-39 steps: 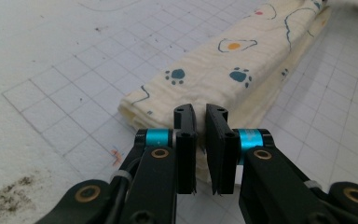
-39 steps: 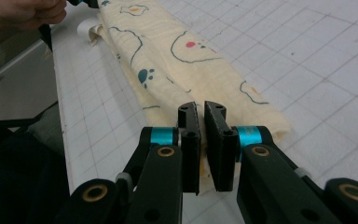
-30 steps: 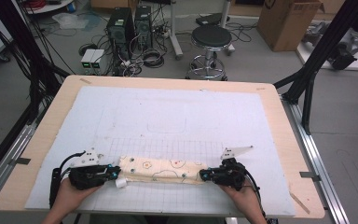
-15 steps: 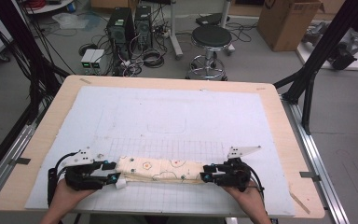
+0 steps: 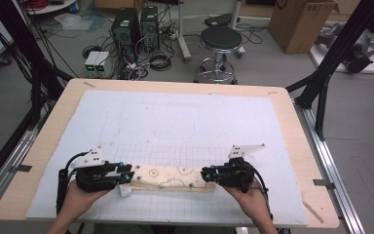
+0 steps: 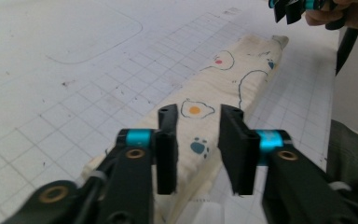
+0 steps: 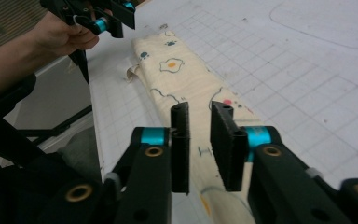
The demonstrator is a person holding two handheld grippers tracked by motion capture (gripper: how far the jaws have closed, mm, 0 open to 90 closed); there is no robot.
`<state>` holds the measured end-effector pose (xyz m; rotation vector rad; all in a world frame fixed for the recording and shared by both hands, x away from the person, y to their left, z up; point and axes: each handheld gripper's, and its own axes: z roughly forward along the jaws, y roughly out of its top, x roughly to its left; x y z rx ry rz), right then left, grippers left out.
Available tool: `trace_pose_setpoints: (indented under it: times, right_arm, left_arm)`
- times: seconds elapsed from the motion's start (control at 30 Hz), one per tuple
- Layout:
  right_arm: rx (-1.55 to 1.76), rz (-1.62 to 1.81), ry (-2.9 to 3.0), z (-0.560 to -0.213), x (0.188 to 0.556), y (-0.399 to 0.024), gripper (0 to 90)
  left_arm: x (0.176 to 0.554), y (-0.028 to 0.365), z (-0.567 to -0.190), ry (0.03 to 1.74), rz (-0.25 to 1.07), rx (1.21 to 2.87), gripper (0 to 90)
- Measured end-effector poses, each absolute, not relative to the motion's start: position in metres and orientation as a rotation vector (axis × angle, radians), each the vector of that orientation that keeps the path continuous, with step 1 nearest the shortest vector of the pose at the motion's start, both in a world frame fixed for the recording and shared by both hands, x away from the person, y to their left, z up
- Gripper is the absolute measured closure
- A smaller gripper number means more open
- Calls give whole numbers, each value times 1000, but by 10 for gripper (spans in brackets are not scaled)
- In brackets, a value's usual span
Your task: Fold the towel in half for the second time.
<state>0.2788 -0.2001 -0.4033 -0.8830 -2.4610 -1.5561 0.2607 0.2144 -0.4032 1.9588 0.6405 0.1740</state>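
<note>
A cream cloth (image 5: 168, 178) printed with fried eggs and paw prints lies folded into a long strip on the white grid mat (image 5: 175, 112), near the front edge. My left gripper (image 5: 125, 173) hovers at the strip's left end. In the left gripper view its jaws (image 6: 198, 116) stand apart, have just been closing, and hold nothing; the cloth (image 6: 223, 88) lies below them. My right gripper (image 5: 206, 174) hovers at the right end. Its jaws (image 7: 199, 112) show a narrower gap, have also just been closing, and are empty above the cloth (image 7: 186, 84).
The mat covers a wooden table (image 5: 292, 126) with bare rims. Beyond the far edge stand a black stool (image 5: 222, 36), computer towers (image 5: 134, 24) with cables, and a cardboard box (image 5: 302, 19). Black frame posts (image 5: 321, 97) flank the table.
Both grippers have lifted slightly off the ends of the cloth strip. Their jaws spread and then narrowed again. The cloth stays flat on the mat.
</note>
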Motion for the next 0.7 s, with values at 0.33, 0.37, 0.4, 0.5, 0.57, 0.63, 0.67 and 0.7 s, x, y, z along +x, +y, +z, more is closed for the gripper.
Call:
trace_pose_setpoints:
  times: [0.33, 0.37, 0.4, 0.5, 0.57, 0.63, 0.67, 0.7]
  right_arm:
    - [-760, -1425, -2544, -402, 291, -155, 896]
    - [-757, -1411, -2550, -404, 293, -151, 896]
    - [-753, -1400, -2557, -405, 294, -147, 896]
    - [-744, -1341, -2590, -410, 296, -136, 896]
    - [-730, -1305, -2606, -413, 297, -129, 896]
    - [-713, -1253, -2640, -417, 297, -124, 896]
    - [-704, -1231, -2659, -419, 297, -121, 896]
    - [-700, -1200, -2678, -421, 296, -120, 896]
  left_arm:
    - [271, 179, -406, 577, 152, 2063, 892]
    - [271, 176, -407, 575, 152, 2074, 892]
    - [272, 174, -408, 570, 149, 2089, 893]
    - [272, 169, -412, 564, 146, 2123, 893]
    - [273, 166, -415, 556, 127, 2162, 893]
    - [273, 164, -418, 557, 123, 2190, 893]
    - [273, 163, -420, 558, 120, 2197, 893]
    - [274, 163, -421, 557, 122, 2213, 893]
